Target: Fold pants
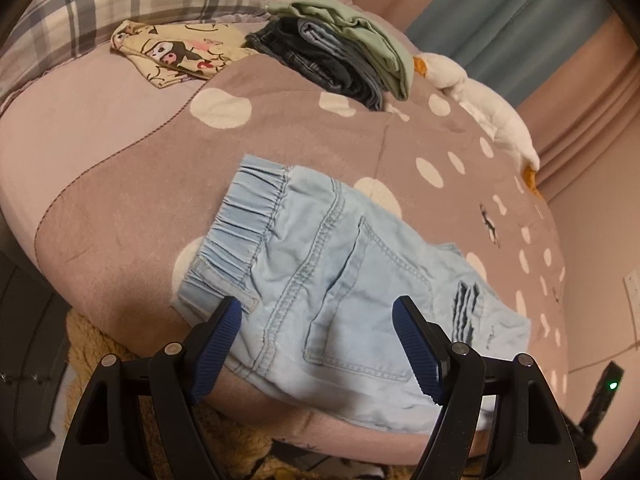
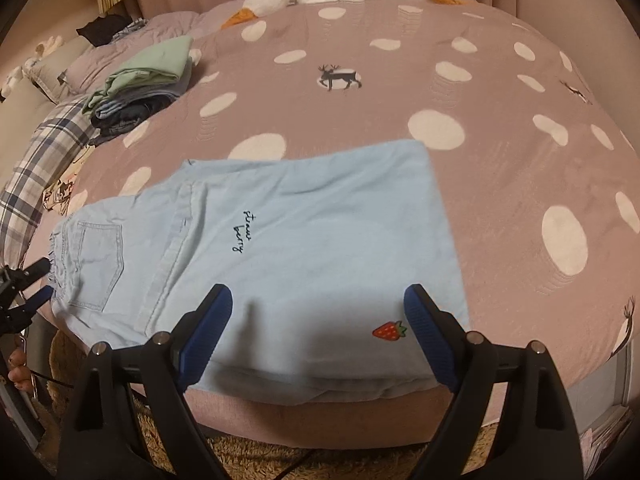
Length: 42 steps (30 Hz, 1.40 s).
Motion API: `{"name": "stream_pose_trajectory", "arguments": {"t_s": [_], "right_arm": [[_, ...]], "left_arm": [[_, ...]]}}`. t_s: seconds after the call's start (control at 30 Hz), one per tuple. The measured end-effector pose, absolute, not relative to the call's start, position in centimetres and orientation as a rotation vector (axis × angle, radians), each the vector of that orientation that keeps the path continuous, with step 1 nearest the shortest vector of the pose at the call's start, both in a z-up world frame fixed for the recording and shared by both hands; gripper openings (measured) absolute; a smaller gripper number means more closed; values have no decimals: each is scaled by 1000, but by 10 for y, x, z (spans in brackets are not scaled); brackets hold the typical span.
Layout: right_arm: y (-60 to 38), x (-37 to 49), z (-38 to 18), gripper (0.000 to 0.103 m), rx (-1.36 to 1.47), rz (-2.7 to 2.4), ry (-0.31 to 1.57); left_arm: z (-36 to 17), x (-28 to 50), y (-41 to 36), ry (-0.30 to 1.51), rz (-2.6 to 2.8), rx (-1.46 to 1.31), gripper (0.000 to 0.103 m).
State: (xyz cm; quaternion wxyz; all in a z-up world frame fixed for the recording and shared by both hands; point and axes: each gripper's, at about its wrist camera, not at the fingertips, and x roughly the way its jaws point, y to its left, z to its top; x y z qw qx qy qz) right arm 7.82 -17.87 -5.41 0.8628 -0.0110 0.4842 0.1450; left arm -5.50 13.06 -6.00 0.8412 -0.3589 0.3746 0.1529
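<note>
Both grippers hang with jaws spread wide and nothing between them. Under the left gripper (image 1: 316, 312) lies the waistband end of the pale blue pants (image 1: 340, 276), back pocket up. Under the right gripper (image 2: 318, 300) lies the folded leg end, a strawberry patch (image 2: 389, 330) just inside its right finger. On the bed (image 2: 500, 184), the pants look folded once or more; the next move is likely another fold, or carrying them to the stack of clothes (image 2: 136, 88) far off to the left.

One pants (image 2: 256, 248), two grippers (image 1: 318, 312)
</note>
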Motion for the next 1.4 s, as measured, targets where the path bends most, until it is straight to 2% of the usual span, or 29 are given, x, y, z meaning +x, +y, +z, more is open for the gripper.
{"name": "stream_pose_trajectory", "arguments": {"t_s": [0.23,0.9,1.17,1.33,1.37,1.4], "right_arm": [[-185,77,-50,89,-19,285,1005],[-184,74,-57,89,1,306,1025],[-183,73,-57,89,4,309,1029],[-183,72,-57,89,5,310,1027],[-184,73,-57,89,7,310,1028],[-184,73,-58,89,12,309,1031]], "left_arm": [[-51,-65,141,744,395,-749,78],[-93,-64,148,885,413,-859,78],[-98,-73,153,825,387,-956,77],[-102,-73,156,766,344,-1019,74],[-104,-71,156,748,318,-1033,71],[-106,-68,156,732,286,-1043,63]]}}
